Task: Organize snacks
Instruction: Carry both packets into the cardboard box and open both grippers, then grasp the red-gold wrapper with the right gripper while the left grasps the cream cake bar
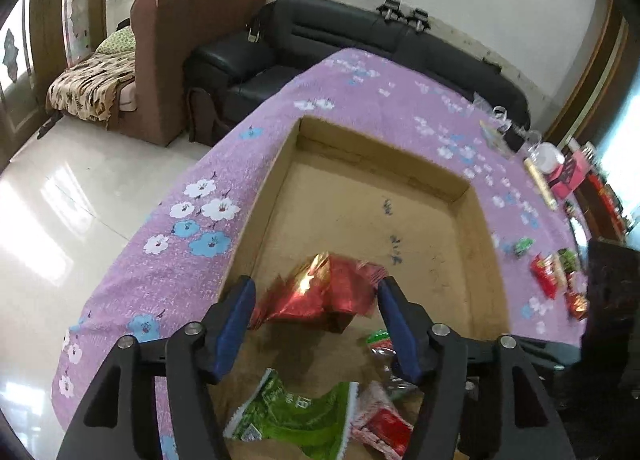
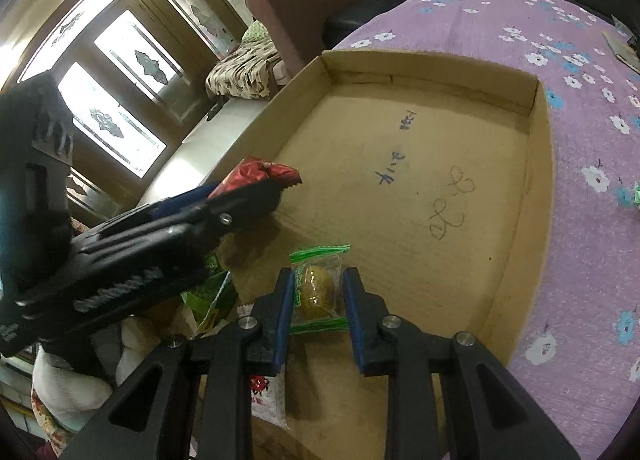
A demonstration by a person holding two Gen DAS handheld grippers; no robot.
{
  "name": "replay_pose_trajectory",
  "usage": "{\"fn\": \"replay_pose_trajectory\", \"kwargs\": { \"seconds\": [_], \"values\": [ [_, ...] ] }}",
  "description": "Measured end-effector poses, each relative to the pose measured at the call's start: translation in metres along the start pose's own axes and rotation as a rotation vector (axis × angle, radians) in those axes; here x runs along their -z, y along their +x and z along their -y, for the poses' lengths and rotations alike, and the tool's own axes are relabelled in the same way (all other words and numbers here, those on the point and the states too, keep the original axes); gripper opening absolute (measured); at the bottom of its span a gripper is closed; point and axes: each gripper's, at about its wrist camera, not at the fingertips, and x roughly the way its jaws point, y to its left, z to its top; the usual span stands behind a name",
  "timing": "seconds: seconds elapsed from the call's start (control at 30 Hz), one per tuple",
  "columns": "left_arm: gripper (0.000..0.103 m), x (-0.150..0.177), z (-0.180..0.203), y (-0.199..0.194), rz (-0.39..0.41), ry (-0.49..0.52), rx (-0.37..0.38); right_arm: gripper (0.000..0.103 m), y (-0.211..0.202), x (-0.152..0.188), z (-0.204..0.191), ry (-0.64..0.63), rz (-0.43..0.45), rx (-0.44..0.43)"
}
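A shallow cardboard tray (image 1: 380, 148) (image 2: 432, 64) lies on the purple flowered tablecloth. My left gripper (image 1: 316, 284) (image 2: 256, 188) hangs over the tray's near left part, open, with a red foil packet (image 1: 320, 292) (image 2: 256, 172) loose between its blue pads. My right gripper (image 2: 318, 274) is shut on a clear, green-ended wrapper with a yellowish cake (image 2: 316, 288) inside, low over the tray floor. A green packet (image 1: 296, 416) (image 2: 208, 292) and a red-and-white packet (image 1: 380, 424) lie in the tray's near end.
Several loose red and green snacks (image 1: 544, 272) lie on the cloth right of the tray. Jars and a pink box (image 1: 568, 176) stand at the far right. The table edge (image 1: 168, 220) drops to the floor on the left; a black sofa (image 1: 360, 32) sits behind.
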Motion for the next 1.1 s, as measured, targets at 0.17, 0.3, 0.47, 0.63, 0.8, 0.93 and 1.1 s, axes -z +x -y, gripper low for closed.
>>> {"fn": "replay_pose_trajectory", "kwargs": {
  "seconds": [0.17,0.3,0.47,0.63,0.8,0.93,1.1],
  "values": [
    [0.081,-0.002,-0.001,-0.031,0.087,-0.041,0.035,0.029,-0.018,0.005,-0.003,-0.023,0.056,0.016],
    [0.095,0.001,0.004,-0.06,0.171,-0.071,0.004,0.034,-0.042,0.01,-0.004,-0.037,0.123,0.026],
    [0.095,0.015,0.011,-0.087,0.253,-0.118,0.132,0.04,-0.074,0.024,0.003,-0.024,0.199,0.038],
    [0.095,0.029,0.026,-0.093,0.24,-0.137,0.21,0.042,-0.096,0.037,0.019,0.01,0.243,0.053],
    [0.095,0.04,0.043,-0.089,0.187,-0.11,0.235,0.043,-0.111,0.05,0.031,0.015,0.271,0.098],
    [0.095,0.046,0.054,-0.091,0.181,-0.098,0.243,0.044,-0.129,0.062,0.046,0.023,0.304,0.143],
    [0.095,0.05,0.065,-0.095,0.186,-0.068,0.236,0.059,-0.159,0.081,0.08,0.051,0.389,0.259]
  ]
}}
